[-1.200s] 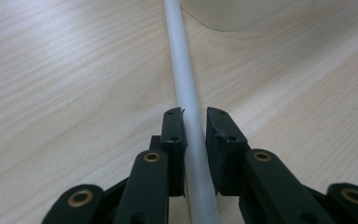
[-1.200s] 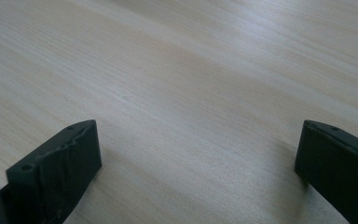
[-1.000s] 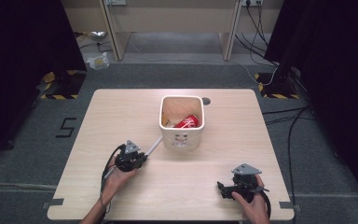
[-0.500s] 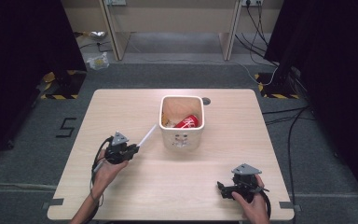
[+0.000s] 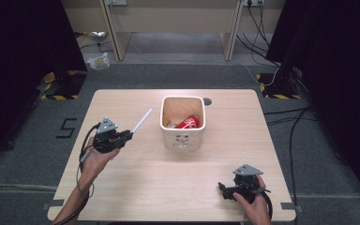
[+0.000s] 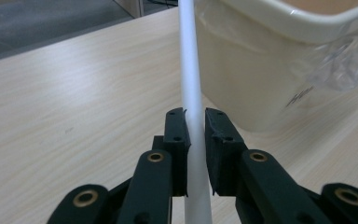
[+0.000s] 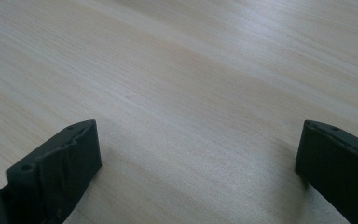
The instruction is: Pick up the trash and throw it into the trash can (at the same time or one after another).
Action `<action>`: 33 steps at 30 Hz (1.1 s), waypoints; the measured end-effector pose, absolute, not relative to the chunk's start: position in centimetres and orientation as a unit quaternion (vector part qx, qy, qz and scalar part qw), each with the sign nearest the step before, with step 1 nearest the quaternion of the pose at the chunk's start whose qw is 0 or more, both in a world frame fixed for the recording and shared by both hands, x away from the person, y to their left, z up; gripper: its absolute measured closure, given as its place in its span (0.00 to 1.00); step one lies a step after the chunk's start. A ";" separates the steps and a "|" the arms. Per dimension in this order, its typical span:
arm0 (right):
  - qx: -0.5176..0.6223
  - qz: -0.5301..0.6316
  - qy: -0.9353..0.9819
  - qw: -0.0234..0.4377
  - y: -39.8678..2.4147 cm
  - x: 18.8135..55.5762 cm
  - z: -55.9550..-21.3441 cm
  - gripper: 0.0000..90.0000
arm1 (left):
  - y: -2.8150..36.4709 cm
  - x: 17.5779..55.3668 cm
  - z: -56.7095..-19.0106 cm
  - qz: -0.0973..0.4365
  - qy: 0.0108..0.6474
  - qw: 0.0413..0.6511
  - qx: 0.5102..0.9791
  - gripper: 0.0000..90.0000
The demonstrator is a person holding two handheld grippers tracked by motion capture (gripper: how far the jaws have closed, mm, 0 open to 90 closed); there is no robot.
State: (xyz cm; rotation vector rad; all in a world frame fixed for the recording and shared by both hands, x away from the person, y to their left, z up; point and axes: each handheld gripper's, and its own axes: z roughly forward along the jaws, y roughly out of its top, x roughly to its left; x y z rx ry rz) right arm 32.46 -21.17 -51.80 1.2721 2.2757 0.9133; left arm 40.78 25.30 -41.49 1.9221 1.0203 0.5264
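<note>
gripping a thin white rod [image 6: 189, 84], the left gripper [image 5: 122, 137] had both jaws pressed against the rod's near end, as the left gripper view showed. the rod's long axis ran from the jaws up and away toward the cream bin [image 5: 183, 138], its free tip ending near the bin's left wall but apart from it. the bin stood at mid-table, to the right of the left gripper, with a red can [image 5: 188, 123] inside. the right gripper [image 5: 226, 190] rested near the table's front right corner, jaws spread wide over bare wood, well apart from the bin. judged from this layout, the left hand [image 5: 93, 159] was nearer, and dropping the rod in would require carrying it rightward over the rim.
</note>
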 end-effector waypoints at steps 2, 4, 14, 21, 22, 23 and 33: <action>0.452 0.324 0.809 0.188 -21.2 32.5 -51.8 0.00 | 25.1 40.8 -40.8 0.212 0.404 0.440 0.774 0.88; 0.452 0.325 0.809 0.188 -21.2 32.5 -51.8 0.00 | 24.7 40.7 -40.2 0.211 0.396 0.442 0.776 0.88; 0.452 0.325 0.809 0.188 -21.2 32.5 -51.8 0.00 | 22.4 41.0 -38.2 0.207 0.364 0.446 0.791 0.88; 0.452 0.325 0.809 0.189 -21.2 32.5 -51.8 0.00 | 20.6 41.3 -37.2 0.203 0.343 0.446 0.801 0.88; 0.452 0.325 0.809 0.189 -21.2 32.5 -51.8 0.00 | 20.3 41.4 -37.1 0.204 0.340 0.446 0.802 0.88; 0.452 0.325 0.809 0.188 -21.2 32.5 -51.8 0.00 | 20.0 41.5 -37.0 0.204 0.338 0.445 0.804 0.88; 0.452 0.325 0.809 0.189 -21.2 32.5 -51.8 0.00 | 17.2 43.1 -36.8 0.191 0.319 0.433 0.821 0.88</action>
